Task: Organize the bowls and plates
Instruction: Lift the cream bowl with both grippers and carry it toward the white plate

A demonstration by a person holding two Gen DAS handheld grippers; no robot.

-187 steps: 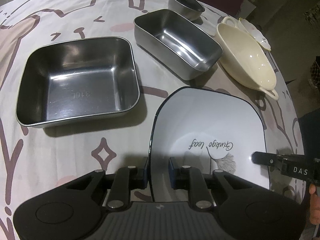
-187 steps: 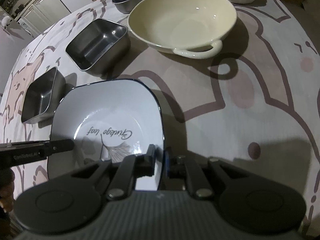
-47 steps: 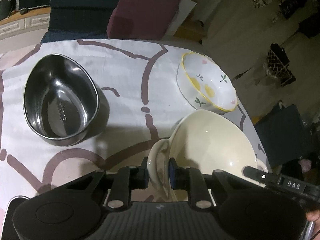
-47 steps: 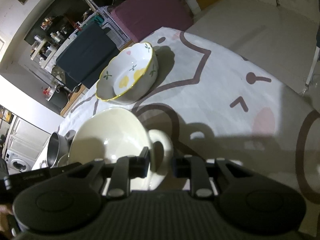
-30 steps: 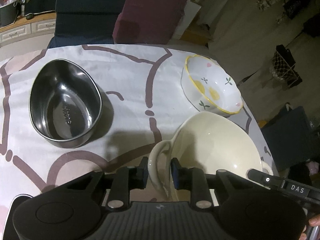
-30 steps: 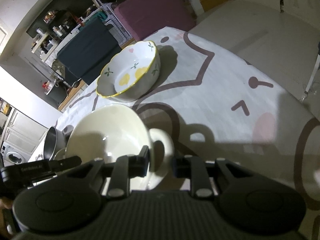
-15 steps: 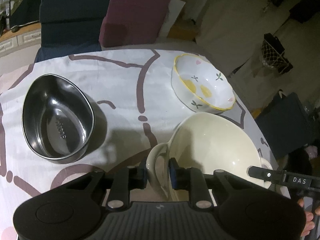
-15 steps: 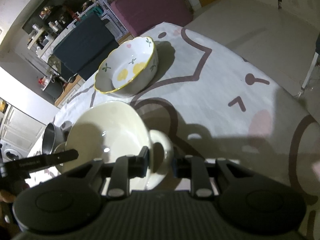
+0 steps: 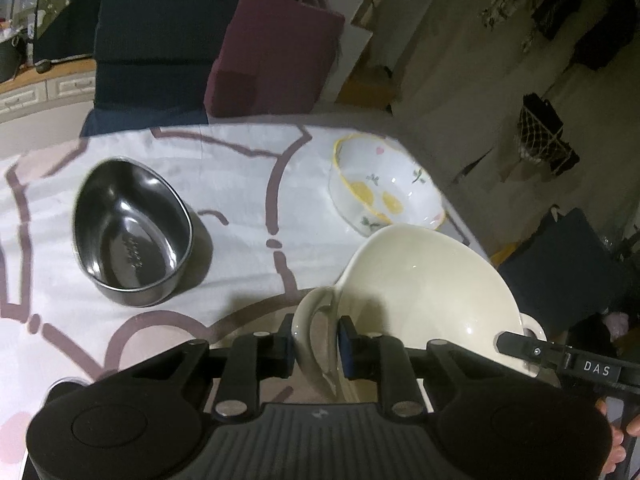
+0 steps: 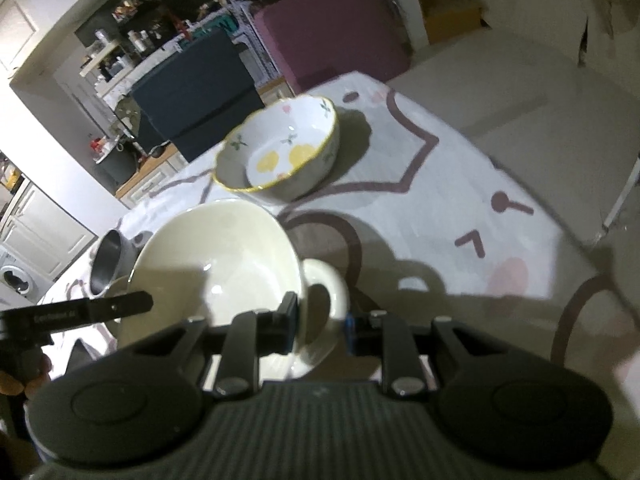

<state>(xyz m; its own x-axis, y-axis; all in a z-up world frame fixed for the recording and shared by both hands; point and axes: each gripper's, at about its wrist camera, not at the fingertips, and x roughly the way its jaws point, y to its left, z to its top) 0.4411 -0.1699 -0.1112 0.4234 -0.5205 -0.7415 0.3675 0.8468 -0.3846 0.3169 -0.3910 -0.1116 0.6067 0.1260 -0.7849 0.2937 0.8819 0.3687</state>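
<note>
**Ana:** Since six seconds back, both grippers have left the square white plate and the two square steel trays; none of those shows in either view at this moment. A second ago the left gripper's jaws were closing a little more on the handle.

**Ben:** And what holds what?

**Ana:** The left gripper is clamped narrow on one loop handle of the cream two-handled bowl, a pad on each side of the loop. The right gripper stands narrow about the opposite handle, with the handle between its pads; that view is blurred, but it looks gripped.

**Ben:** Where is that bowl?

**Ana:** Near the table's edge, between the two grippers, just in front of the floral bowl. Whether it rests on the cloth or is raised I cannot tell.

**Ben:** The surface and the room?

**Ana:** A white tablecloth with mauve line drawings covers the table. Beyond it stand a dark blue cushion and a maroon cushion, then pale floor; the right view shows cluttered shelves.

**Ben:** Counts?

**Ana:** Three bowls: one cream, one floral, one steel bowl well to the left. Two grippers, two cushions
</note>
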